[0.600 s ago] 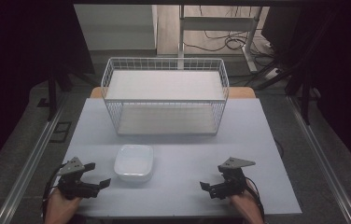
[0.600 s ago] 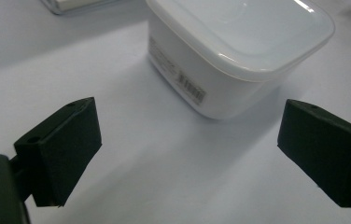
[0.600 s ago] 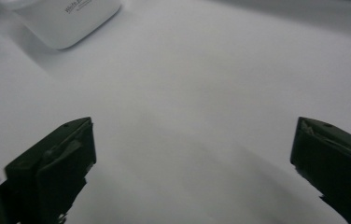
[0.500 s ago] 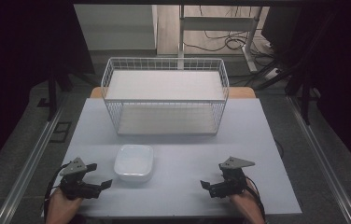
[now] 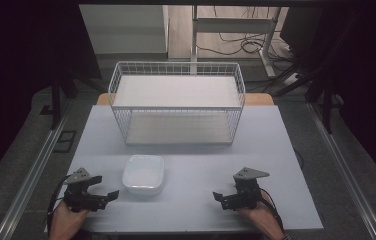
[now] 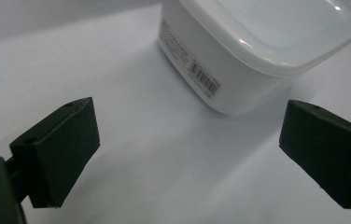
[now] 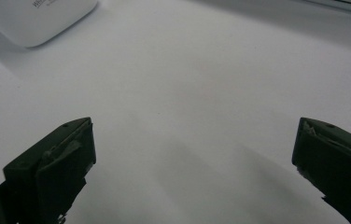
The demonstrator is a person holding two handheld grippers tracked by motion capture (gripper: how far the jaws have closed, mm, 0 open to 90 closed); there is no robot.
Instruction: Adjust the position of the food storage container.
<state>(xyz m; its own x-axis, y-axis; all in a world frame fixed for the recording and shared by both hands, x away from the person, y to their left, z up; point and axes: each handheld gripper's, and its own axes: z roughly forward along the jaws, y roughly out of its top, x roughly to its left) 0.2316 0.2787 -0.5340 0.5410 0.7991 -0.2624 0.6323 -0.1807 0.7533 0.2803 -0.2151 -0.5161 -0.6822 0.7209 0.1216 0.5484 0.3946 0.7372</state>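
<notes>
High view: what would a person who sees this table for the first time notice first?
First the white wire basket, standing at the far middle of the pale table. Next, the white plastic container near the front edge, close to the open left gripper. The open right gripper rests apart at the front right.

White tub [image 5: 144, 174] between two tongs, basket [image 5: 177, 109] behind

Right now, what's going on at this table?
A person holds a gripper in each hand at the near edge of the table. The left gripper is open, pointing at a white tub beside it. The right gripper is open over bare table. Neither holds anything. A wire basket stands behind.
</notes>
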